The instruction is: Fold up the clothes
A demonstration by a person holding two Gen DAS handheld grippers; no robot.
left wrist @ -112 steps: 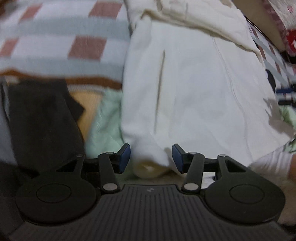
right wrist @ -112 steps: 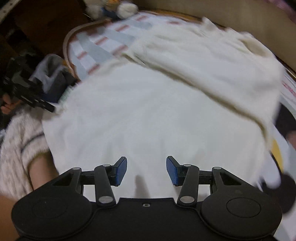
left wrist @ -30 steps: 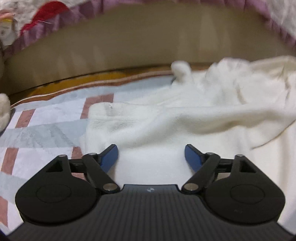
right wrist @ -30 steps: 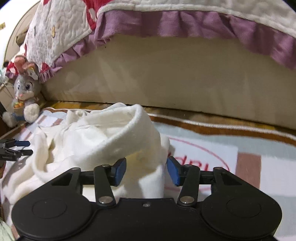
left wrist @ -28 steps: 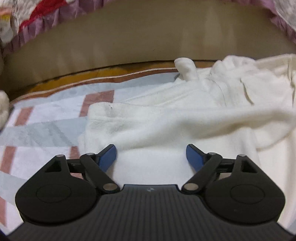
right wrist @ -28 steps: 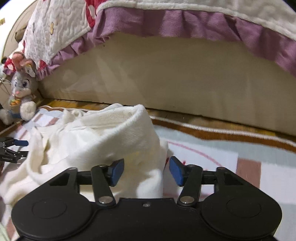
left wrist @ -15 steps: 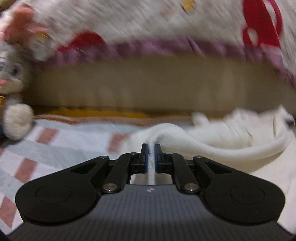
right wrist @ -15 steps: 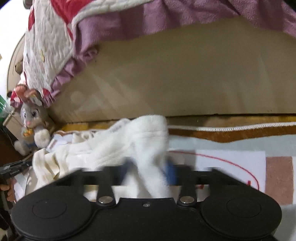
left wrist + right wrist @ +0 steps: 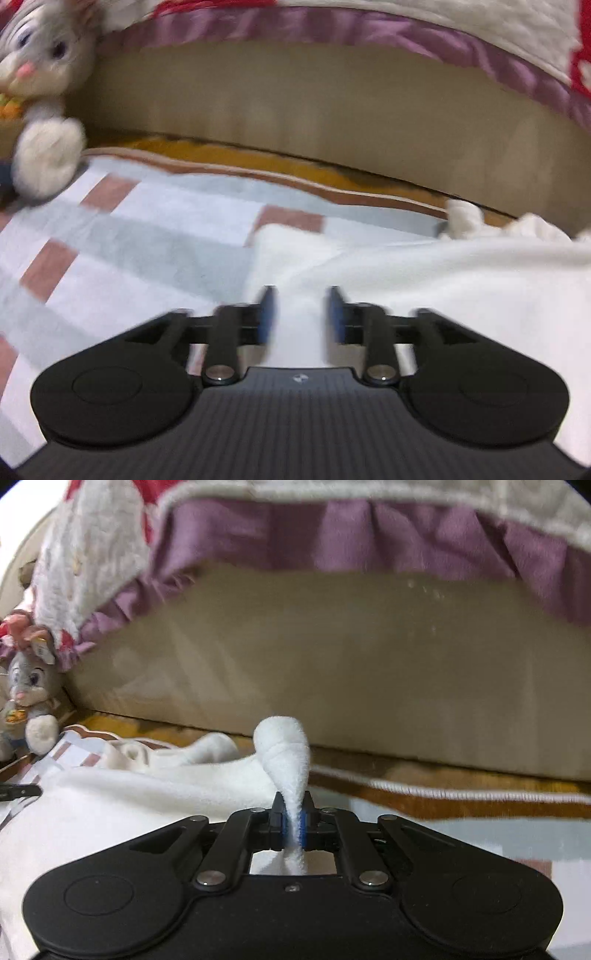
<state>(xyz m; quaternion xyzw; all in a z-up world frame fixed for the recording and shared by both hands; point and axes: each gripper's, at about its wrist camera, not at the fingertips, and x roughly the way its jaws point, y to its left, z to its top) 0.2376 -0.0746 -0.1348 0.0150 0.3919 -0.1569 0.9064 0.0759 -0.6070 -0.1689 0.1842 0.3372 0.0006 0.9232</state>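
The cream fleece garment [image 9: 140,805] lies spread and rumpled on a checked mat [image 9: 122,236] on the floor, just in front of the beige side of a bed [image 9: 351,672] with a purple frill hanging above; a grey toy rabbit [image 9: 31,698] sits at the mat's far left corner. The right tool [image 9: 293,821] is pressed together on a pinch of the fleece, and a rounded tuft of cloth stands up beyond its blue pads. The left tool [image 9: 301,319] is spread, its blue pads either side of the garment's edge with a ridge of cloth between them, gripping nothing; that view is blurred, so I cannot tell how much cloth lies in the gap. Judging by this, the step in hand is taking hold of one edge of the garment at two points so it can be carried over in a fold. To do it well, the left tool should close on the hem itself rather than on a loose wrinkle, taking the same number of layers as the right one. Both holds should then rise level and move together, keeping the edge between them taut. Fleece is thick and springy, so a shallow pinch may slip, and it could drag the mat along if lifted too low.
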